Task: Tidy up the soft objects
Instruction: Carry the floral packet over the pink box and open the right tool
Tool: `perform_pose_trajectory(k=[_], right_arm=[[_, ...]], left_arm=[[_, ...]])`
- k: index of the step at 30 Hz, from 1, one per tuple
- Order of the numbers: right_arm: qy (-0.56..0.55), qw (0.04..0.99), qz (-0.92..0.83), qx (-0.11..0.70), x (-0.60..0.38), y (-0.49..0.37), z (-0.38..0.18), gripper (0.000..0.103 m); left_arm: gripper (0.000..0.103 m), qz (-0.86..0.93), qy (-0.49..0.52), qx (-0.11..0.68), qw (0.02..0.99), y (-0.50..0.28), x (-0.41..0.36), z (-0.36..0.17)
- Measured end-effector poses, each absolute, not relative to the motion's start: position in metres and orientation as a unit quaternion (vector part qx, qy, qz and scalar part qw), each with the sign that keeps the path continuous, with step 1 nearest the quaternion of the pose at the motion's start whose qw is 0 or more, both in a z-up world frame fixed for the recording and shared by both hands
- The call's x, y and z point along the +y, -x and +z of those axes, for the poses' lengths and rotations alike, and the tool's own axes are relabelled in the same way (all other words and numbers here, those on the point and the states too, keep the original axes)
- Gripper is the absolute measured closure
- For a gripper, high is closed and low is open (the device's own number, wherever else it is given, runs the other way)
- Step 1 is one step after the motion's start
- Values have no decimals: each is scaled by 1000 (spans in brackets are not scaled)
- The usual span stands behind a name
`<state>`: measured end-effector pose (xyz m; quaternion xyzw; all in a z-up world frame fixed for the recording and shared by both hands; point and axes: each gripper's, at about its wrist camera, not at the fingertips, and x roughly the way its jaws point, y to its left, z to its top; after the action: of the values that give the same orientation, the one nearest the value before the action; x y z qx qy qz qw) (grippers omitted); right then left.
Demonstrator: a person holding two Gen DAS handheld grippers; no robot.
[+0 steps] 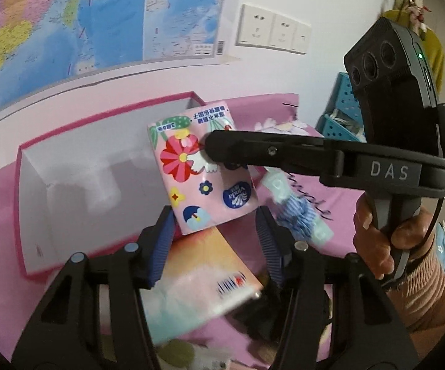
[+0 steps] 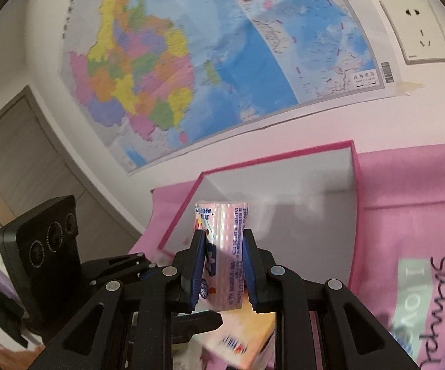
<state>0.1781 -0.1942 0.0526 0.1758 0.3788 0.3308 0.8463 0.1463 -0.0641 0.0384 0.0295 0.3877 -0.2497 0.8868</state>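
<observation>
While squeezing tissue pack, right tongs.

A wall map hangs above and beyond the left claw, a row of white wall sockets to its right. A turquoise perforated basket stands far right. A pink printed sheet spreads right of the right claw, and a grey door lies far left.
</observation>
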Motion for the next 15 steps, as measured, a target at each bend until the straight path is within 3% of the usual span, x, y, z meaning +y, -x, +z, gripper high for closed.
perform_pose_trajectory(k=[15], right_arm=[[-180, 845, 276, 421, -199, -225, 20, 77]], left_arm=[[47, -187, -46, 456, 869, -201, -85, 22]])
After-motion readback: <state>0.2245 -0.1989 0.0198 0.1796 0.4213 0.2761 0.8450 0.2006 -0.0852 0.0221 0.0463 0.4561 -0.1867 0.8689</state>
